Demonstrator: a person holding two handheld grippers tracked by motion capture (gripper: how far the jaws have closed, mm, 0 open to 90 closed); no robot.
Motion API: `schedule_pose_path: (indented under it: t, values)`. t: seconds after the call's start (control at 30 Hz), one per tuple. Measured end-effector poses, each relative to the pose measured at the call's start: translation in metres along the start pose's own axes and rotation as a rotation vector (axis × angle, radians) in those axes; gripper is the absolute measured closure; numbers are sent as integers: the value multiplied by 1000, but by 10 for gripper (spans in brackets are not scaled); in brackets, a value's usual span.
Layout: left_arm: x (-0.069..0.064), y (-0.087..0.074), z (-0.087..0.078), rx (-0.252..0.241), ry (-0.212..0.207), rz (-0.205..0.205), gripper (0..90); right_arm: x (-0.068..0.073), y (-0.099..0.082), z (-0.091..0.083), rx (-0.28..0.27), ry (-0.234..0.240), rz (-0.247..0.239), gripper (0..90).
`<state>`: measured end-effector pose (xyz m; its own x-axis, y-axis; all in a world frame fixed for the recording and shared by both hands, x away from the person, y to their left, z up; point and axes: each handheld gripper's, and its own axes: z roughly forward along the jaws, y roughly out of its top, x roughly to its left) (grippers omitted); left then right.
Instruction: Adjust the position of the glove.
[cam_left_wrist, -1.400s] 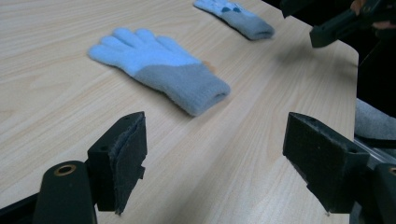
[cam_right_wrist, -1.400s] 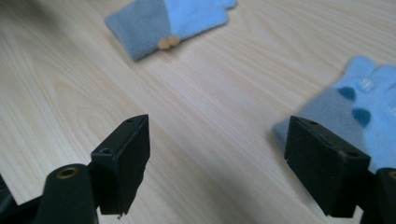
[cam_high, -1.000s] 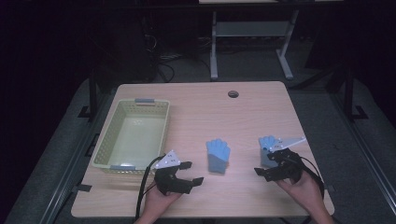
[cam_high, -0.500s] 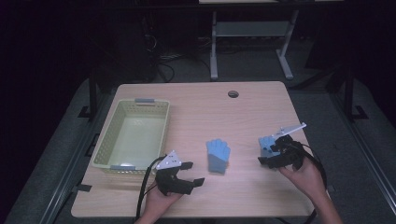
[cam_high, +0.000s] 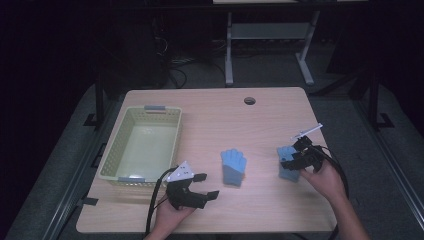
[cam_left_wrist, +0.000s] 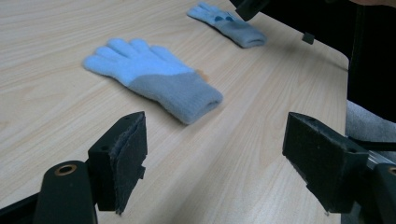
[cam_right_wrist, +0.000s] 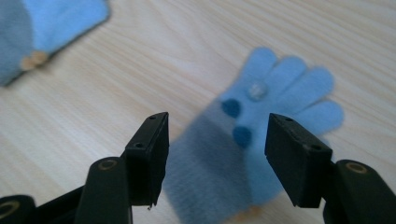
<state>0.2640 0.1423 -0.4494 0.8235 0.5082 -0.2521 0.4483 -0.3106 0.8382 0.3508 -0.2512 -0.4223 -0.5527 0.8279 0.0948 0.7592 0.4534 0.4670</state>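
Two light-blue knit gloves with grey cuffs lie flat on the wooden table. One glove (cam_high: 233, 166) (cam_left_wrist: 154, 79) is at the middle front, just ahead of my left gripper (cam_high: 206, 186) (cam_left_wrist: 215, 158), which stands open and empty near the front edge. The other glove (cam_high: 287, 169) (cam_right_wrist: 289, 88), with dark blue dots, lies to the right. My right gripper (cam_high: 290, 159) (cam_right_wrist: 217, 154) hovers low over it, cuff and palm between the jaws. Those jaws have just been closing, and the pads stand apart from the fabric.
A pale green plastic basket (cam_high: 107, 161) sits empty at the table's left side, close to my left gripper. A round cable hole (cam_high: 249, 101) is near the far edge. A metal stand (cam_high: 229, 45) is on the floor beyond.
My right gripper has moved forward, away from the table's front edge, and over the right glove, and its jaws have narrowed. The left gripper and both gloves stayed put.
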Motion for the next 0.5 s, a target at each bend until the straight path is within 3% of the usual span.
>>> schedule_pose_path:
  t: [0.03, 0.23, 0.5]
  values:
    - [0, 0, 0, 4, -2, -1, 217, -5, 0, 2, 19, -3, 20, 416]
    - [1, 0, -1, 0, -3, -8, 217, -12, -1, 10, 63, -20, 36, 453]
    - [0, 0, 1, 0, -4, -1, 219, -13, -5, 20, 121, -57, 18, 550]
